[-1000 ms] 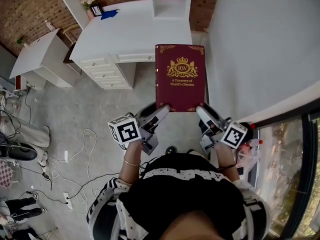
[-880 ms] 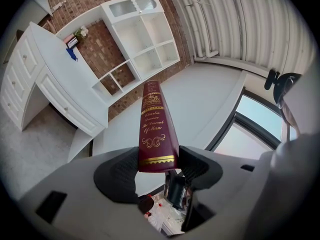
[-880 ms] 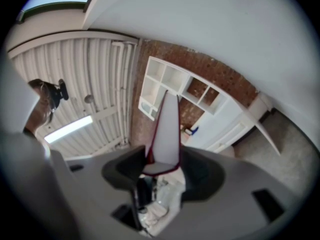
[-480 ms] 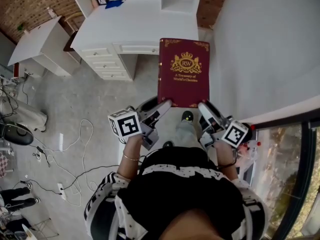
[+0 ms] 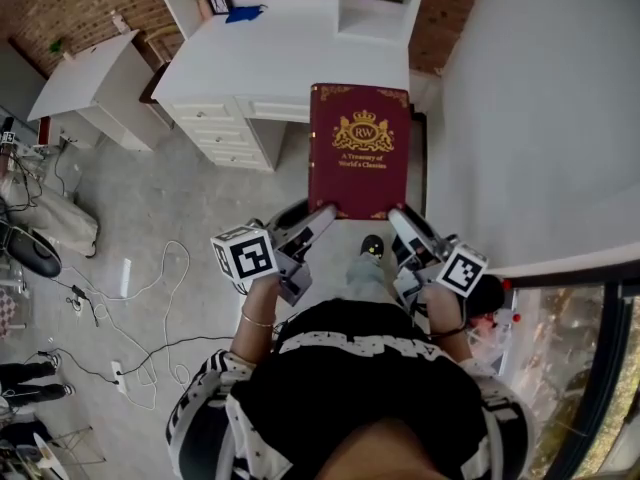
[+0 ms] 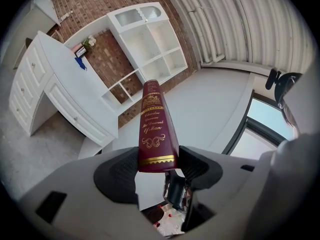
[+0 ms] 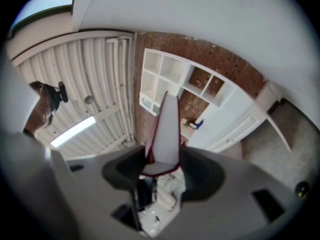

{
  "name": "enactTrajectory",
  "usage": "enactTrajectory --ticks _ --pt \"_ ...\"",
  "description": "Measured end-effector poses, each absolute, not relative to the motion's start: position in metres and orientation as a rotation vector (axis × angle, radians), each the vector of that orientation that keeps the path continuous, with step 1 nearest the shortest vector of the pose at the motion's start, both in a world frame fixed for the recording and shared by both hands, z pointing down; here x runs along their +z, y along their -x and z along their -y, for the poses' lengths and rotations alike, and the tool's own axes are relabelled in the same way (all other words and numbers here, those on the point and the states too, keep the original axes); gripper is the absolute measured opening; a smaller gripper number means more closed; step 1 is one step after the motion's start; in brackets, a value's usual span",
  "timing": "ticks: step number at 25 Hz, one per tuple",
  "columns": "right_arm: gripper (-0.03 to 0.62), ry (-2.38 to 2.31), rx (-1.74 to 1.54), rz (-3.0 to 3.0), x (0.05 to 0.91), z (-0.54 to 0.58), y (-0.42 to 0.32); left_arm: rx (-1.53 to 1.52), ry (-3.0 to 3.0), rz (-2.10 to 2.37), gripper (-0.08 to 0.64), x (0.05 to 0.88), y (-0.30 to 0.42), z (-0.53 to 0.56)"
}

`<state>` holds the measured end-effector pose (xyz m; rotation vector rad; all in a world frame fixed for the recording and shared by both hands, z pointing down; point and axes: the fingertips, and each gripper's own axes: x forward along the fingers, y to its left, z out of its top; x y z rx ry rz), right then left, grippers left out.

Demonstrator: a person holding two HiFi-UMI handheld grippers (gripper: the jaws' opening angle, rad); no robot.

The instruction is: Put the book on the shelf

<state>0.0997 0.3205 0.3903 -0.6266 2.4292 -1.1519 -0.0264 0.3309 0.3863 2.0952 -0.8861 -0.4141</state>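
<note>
White counter (image 5: 290,63) with drawers (image 5: 215,133) against brick wall (image 5: 60,3); blue item (image 5: 245,13) near back edge. Smaller white cabinet (image 5: 85,78) at left. Cables (image 5: 150,298) strewn over grey floor (image 5: 180,218). Window (image 5: 590,368) at right.

Ahead of me a brick wall (image 5: 60,8) backs a long white surface (image 5: 290,58) with drawers (image 5: 215,138) under its left end. A white shelf (image 5: 380,18) of open compartments stands on the surface against the brick. A separate low white cabinet (image 5: 85,83) sits off to the left. The floor (image 5: 180,218) is grey and mottled, with white cables (image 5: 150,298) trailing across it. On my right runs a plain pale wall (image 5: 540,118), then a dark-framed window (image 5: 570,368). Overhead, a ribbed ceiling (image 6: 217,19) carries a lit strip light (image 7: 75,129).
</note>
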Motion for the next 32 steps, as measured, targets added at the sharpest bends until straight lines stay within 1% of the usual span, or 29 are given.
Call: enactTrajectory --ticks 7,14,19,24,29,32 --pt "0.233 0.639 -1.172 -2.412 0.386 -0.324 -0.098 -0.395 -2.096 0.887 0.275 0.380 0.029 -0.333" --pt "0.233 0.634 -1.214 -2.390 0.399 -0.241 -0.102 -0.378 -2.070 0.896 0.275 0.391 0.024 -0.251" --pt "0.233 0.588 -1.238 -2.391 0.398 -0.162 -0.108 -0.374 -2.053 0.935 0.275 0.390 0.016 -0.174" --pt "0.233 0.560 -1.252 -2.383 0.400 -0.143 -0.110 -0.373 -2.047 0.960 0.275 0.389 0.013 -0.158" --pt "0.233 0.537 -1.271 -2.377 0.393 -0.093 -0.121 -0.372 -2.034 0.986 0.275 0.381 0.002 -0.110" --pt "0.233 0.534 -1.265 -2.376 0.391 -0.090 -0.121 -0.374 -2.038 0.988 0.275 0.380 0.002 -0.107"
